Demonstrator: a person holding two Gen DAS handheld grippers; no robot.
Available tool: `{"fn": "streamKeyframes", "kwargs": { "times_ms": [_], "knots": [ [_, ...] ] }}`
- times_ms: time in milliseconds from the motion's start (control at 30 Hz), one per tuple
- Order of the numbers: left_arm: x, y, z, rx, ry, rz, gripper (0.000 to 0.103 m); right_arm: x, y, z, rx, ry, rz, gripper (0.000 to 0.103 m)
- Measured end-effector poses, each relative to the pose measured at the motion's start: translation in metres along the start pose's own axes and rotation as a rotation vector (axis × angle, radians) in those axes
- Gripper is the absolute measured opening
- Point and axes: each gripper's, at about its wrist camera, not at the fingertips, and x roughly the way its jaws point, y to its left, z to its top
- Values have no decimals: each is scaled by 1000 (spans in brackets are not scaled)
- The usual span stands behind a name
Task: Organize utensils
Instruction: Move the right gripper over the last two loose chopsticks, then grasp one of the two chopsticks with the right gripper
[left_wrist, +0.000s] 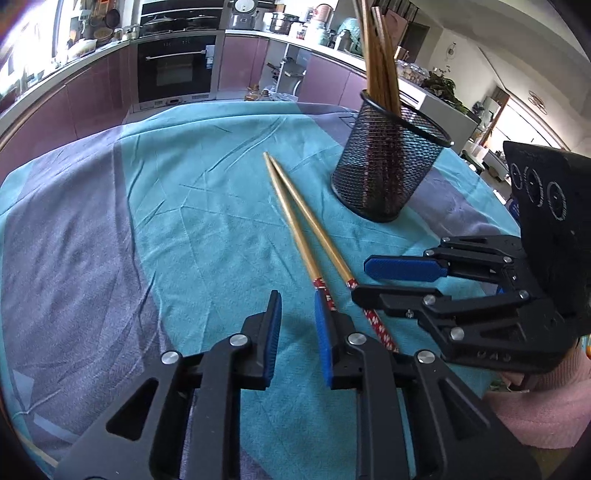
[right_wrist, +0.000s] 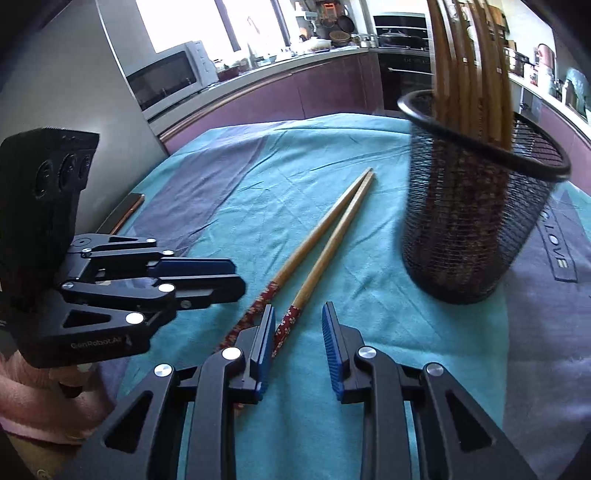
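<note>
Left wrist view: left gripper (left_wrist: 297, 328) jaws parted, empty; both chopsticks (left_wrist: 295, 221) lie just outside its right finger, mid-table. Right gripper (right_wrist: 298, 343) jaws parted around one chopstick's patterned end, pads not pressing.

2 wooden chopsticks (left_wrist: 295, 221) w/ red floral-wrapped ends lie flat on teal cloth, bare tips touching, patterned ends spread apart. Black mesh holder (left_wrist: 388, 162) stands upright just beside them, more wooden chopsticks (left_wrist: 376, 55) standing inside, leaning.
</note>
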Motion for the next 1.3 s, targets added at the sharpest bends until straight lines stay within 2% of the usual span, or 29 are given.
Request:
{"fn": "streamKeyframes", "kwargs": {
  "times_ms": [200, 533, 700, 867, 933, 1000, 1200, 1300],
  "knots": [
    [7, -11, 0, 33, 16, -26, 18, -2, -9, 0, 18, 5, -25, 25],
    [22, -8, 21, 33, 23, 22, 25, 8, -16, 13, 53, -19, -39, 25],
    [35, -9, 35, 49, 31, 48, 25, 15, -14, 18, 58, -29, -55, 24],
    [46, -4, 46, 22, 46, 54, 21, 17, -17, 20, 76, -37, -65, 18],
    [48, -2, 47, 6, 50, 58, 14, 16, -20, 18, 97, -35, -55, 8],
    [49, -1, 47, -11, 52, 48, 10, 14, -23, 15, 117, -36, -43, 8],
    [39, 0, 32, -66, 57, 34, 9, 2, -25, 3, 124, -19, -38, 7],
    [34, -4, 23, -60, 67, 16, 9, 0, -19, 3, 84, -4, -73, 8]
  ]
}}
